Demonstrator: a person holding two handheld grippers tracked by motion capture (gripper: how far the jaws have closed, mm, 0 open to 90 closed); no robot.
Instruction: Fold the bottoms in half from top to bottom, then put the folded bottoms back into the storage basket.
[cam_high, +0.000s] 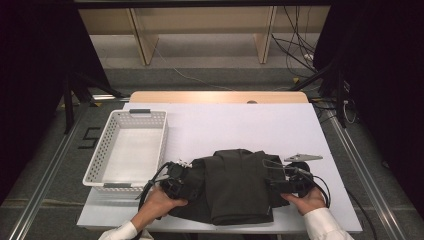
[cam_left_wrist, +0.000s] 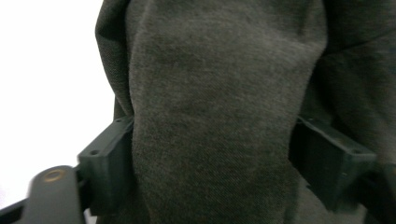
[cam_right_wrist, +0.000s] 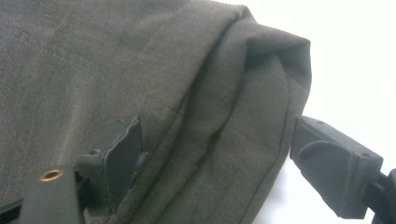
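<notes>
1. I see the folded dark grey garment (cam_high: 235, 185) lying on the white table (cam_high: 240, 125) near its front edge, just right of the white perforated basket (cam_high: 127, 150).
2. My left gripper (cam_high: 182, 181) sits at the garment's left side; its 2 jaws stand wide, with a thick fold of the cloth (cam_left_wrist: 215, 116) filling the gap and touching both.
3. My right gripper (cam_high: 280, 181) sits at the garment's right side, jaws apart, straddling the folded edge (cam_right_wrist: 243, 121); the right jaw stands clear of the cloth.
</notes>
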